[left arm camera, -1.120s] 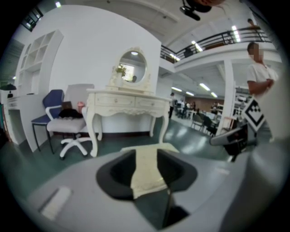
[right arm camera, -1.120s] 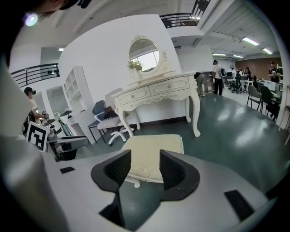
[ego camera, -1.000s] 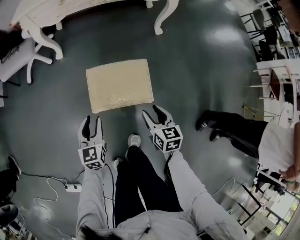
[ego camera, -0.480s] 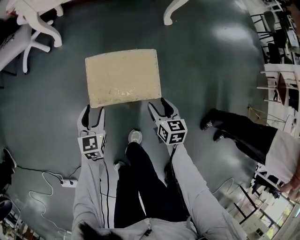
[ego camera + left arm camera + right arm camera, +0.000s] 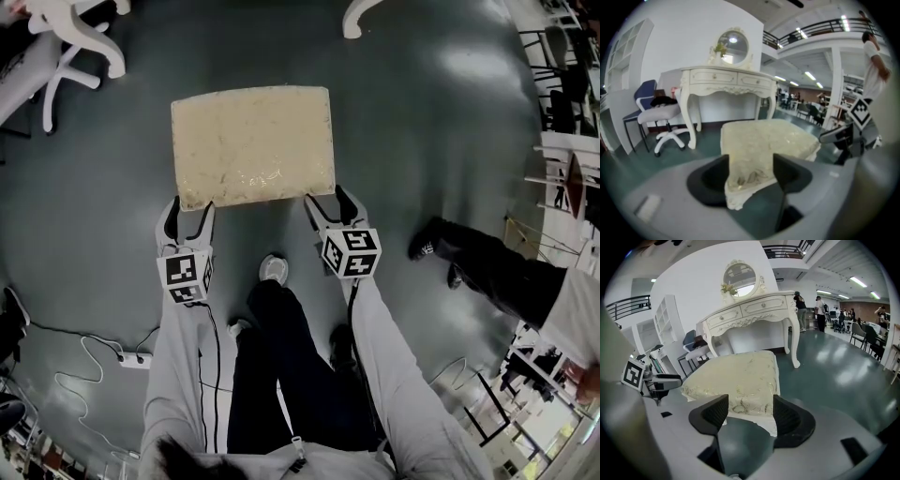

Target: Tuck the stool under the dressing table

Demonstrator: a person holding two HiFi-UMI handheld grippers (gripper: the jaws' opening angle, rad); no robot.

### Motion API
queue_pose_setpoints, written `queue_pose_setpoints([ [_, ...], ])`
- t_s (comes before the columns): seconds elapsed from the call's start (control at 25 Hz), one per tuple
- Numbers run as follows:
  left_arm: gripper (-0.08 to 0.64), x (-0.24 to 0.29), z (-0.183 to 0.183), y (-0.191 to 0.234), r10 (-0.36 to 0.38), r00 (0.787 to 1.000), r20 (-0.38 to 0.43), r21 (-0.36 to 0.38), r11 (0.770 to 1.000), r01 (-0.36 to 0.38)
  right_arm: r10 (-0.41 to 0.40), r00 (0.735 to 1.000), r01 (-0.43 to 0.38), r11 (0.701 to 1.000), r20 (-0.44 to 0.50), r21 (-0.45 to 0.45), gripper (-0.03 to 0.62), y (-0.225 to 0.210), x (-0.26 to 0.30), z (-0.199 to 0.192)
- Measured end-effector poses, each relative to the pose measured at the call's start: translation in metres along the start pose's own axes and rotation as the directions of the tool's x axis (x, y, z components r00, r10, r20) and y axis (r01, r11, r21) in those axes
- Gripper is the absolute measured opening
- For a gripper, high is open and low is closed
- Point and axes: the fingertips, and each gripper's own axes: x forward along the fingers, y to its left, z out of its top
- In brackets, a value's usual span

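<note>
Since the earlier head views, both grippers have come forward from short of the stool [image 5: 253, 141] to its near edge, and the dressing table's legs have slid toward the top of the frame.

The left gripper [image 5: 187, 204] now sits at the stool's near left corner and the right gripper [image 5: 328, 199] at its near right corner. In the left gripper view, the fingers [image 5: 716, 172] are spread wide with the cushion's corner lying between them. The right gripper view shows the same at the other corner, with fingers [image 5: 786, 414] wide and the padded edge filling the gap. Neither pair looks clamped, though contact with the fabric cannot be ruled out.

The stool stands on the dark floor [image 5: 441, 150] directly ahead of the person. It is short of the dressing table [image 5: 750, 308], whose knee space between the curved legs is open. Its rectangular top has its long axis running left to right across the person, roughly parallel to the table's front, so a long side faces the opening.

The step in hand appears to be taking hold of the near edge. The next move probably calls for closing both pairs of fingers on the corners, or bracing against them. After that comes an even push straight forward, so the stool does not yaw and catch a table leg [image 5: 361, 13].

An office chair [image 5: 661, 115] stands beside the table's left leg, clear of the path.
</note>
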Motion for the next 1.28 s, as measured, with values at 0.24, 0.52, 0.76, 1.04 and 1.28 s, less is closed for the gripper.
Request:
queue_pose_setpoints([
  [0.24,0.301,0.016,-0.012,-0.001,-0.004,0.999,-0.035,0.006,1.0,0.004,0.003,1.0,-0.003,1.0,-0.019,-0.001,0.301,-0.006,0.013,-0.003],
  [0.52,0.295,0.02,-0.014,-0.002,-0.007,0.999,-0.042,-0.001,1.0,0.007,-0.014,1.0,0.014,1.0,-0.015,-0.014,0.28,-0.006,0.018,-0.004],
  [0.76,0.29,0.021,-0.013,-0.003,-0.004,0.998,-0.057,0.008,1.0,0.005,-0.025,1.0,0.024,0.999,-0.01,-0.023,0.276,-0.006,0.02,-0.004],
  [1.04,0.288,0.024,-0.015,-0.003,-0.002,0.996,-0.086,0.013,1.0,0.003,-0.03,1.0,0.03,0.999,-0.009,-0.032,0.275,-0.006,0.023,-0.006],
  [1.28,0.288,0.027,-0.014,-0.012,0.002,0.995,-0.097,-0.009,1.0,-0.003,-0.02,1.0,0.02,0.998,-0.008,-0.06,0.275,-0.017,0.025,0.003],
])
